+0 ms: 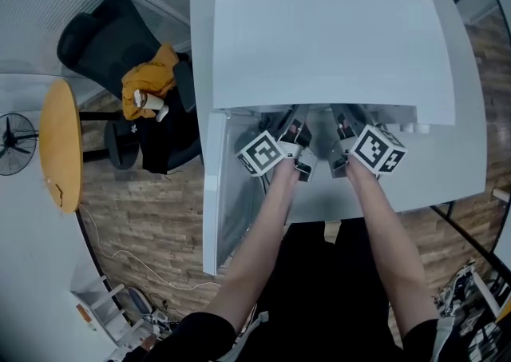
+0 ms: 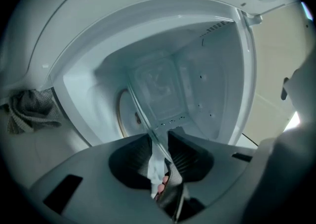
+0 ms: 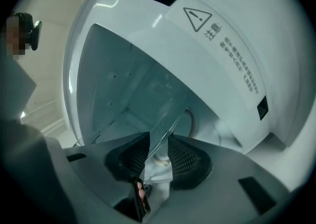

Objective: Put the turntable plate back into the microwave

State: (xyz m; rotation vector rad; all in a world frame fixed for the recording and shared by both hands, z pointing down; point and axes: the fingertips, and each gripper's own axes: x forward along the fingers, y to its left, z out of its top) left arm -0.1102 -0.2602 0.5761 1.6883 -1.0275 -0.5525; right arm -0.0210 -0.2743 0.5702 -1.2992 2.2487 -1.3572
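The white microwave stands on a white table with its door swung open to the left. Both grippers reach into its cavity. The clear glass turntable plate lies inside, seen edge-on, above the roller ring. Its near rim runs between the pads of my left gripper, with a gap showing beside it. The plate also passes between the jaws of my right gripper, which stand wider than the rim. In the head view the left gripper and right gripper sit side by side at the opening.
A black chair with an orange garment stands left of the microwave's table. A round wooden table and a fan are further left. A grey cloth lies beside the microwave. Cables trail over the wooden floor.
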